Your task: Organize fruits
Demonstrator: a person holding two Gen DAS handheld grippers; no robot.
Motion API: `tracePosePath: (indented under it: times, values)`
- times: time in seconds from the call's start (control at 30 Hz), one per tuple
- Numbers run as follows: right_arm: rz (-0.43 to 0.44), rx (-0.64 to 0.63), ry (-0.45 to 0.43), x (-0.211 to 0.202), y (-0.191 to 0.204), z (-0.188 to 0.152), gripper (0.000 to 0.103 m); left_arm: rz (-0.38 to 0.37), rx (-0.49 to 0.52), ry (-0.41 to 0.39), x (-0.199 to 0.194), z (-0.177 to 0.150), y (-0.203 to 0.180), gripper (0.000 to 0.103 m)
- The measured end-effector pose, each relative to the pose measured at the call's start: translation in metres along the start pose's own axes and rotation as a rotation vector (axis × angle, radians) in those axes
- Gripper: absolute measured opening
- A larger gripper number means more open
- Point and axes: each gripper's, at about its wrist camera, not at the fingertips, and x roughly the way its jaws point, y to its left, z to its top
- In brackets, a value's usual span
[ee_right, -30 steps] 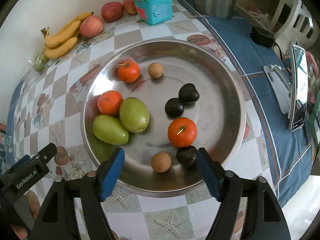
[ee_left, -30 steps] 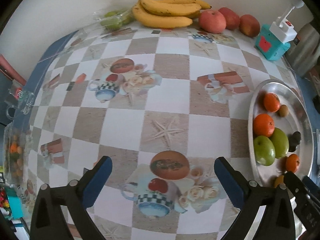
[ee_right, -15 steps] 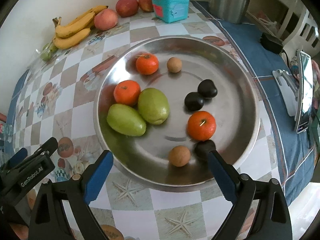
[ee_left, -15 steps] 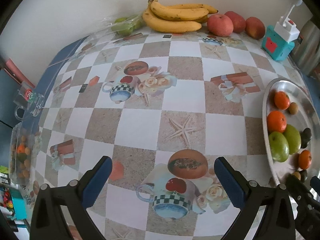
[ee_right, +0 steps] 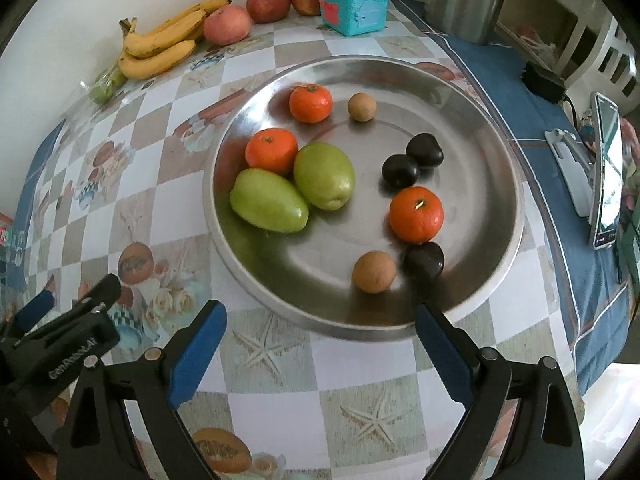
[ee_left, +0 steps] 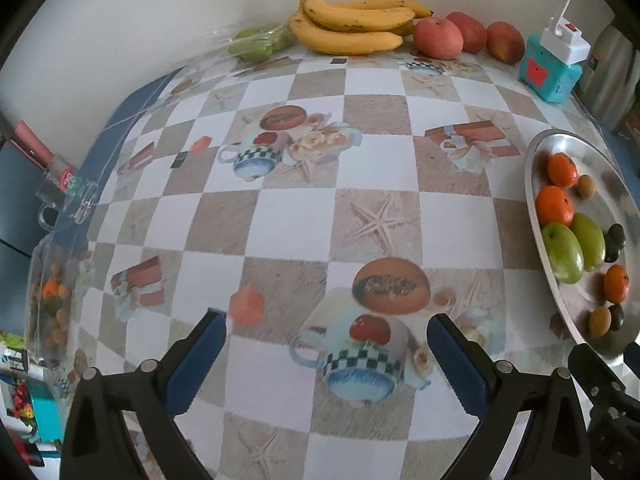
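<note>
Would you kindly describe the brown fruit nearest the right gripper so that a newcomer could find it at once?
Start at the round metal tray on the checked tablecloth and go to its near edge, just ahead of the open right gripper. The small round brown fruit lies there beside a dark fruit. It is tan and matte; the only other brown one sits at the far side.

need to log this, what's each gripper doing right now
Left gripper: open, holding nothing.
Right gripper: open, holding nothing, in front of the metal tray.
</note>
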Motion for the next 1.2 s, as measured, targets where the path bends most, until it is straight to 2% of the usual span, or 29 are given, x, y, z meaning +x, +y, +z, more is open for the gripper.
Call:
tracePosePath:
  times: [0.2,0.37,0.57,0.93,1.2]
  values:
    - [-0.001,-0.016,-0.013,-0.006,0.004,-0.009,0.095,-0.010,-0.031,-0.006,-0.012,-0.009,0.013,0.102]
    - [0.005,-0.009,-0.045,-0.017,0.003,-0.012,0.095,-0.020,-0.038,-0.052,-0.030,-0.013,0.018,0.102]
    - [0.007,0.006,-0.096,-0.034,0.001,-0.015,0.095,-0.066,-0.054,-0.105,-0.051,-0.017,0.025,0.102]
    - [0.019,0.019,-0.167,-0.055,-0.002,-0.018,0.095,-0.031,-0.057,-0.177,-0.075,-0.023,0.032,0.102]
    - [0.012,0.006,-0.171,-0.055,0.001,-0.018,0.095,-0.021,-0.048,-0.177,-0.078,-0.023,0.032,0.102]
